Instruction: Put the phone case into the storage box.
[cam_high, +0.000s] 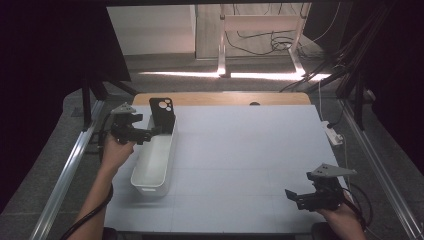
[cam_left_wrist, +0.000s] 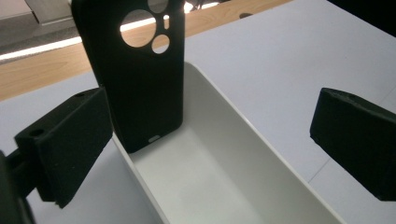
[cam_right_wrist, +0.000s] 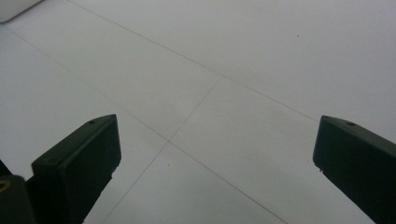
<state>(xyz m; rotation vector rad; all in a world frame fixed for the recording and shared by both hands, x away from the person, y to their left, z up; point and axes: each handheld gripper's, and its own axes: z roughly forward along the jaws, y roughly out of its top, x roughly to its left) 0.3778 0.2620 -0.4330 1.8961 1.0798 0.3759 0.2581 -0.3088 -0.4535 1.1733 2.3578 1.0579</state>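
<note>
Item one: my left tool (cam_high: 150, 134) is hovering at the bench's (cam_high: 250, 160) ten o'clock, jaws standing as wide apart as they go and gripping nothing. In the left gripper view, this tool (cam_left_wrist: 205, 140) is showing its two black pads well apart, one beside the case, the other out past the tray's rim over the bench.

Item two: the black phone case (cam_high: 163, 114) is standing upright inside the white tray (cam_high: 150, 172), leaning against the tray's twelve o'clock end wall, camera cut-outs at the top. In the left gripper view the phone case (cam_left_wrist: 135, 84) is resting its lower edge on the tray (cam_left_wrist: 243, 140) floor, just beside my left pad; I cannot tell whether they are touching.

Item three: the tray is lying lengthwise along the bench's nine o'clock side.

Item four: my right tool (cam_high: 292, 196) is waiting at the bench's five o'clock, well apart from the tray, jaws spread wide and holding nothing. The right gripper view is showing this tool (cam_right_wrist: 215, 158) over bare bench surface (cam_right_wrist: 210, 70).
</note>
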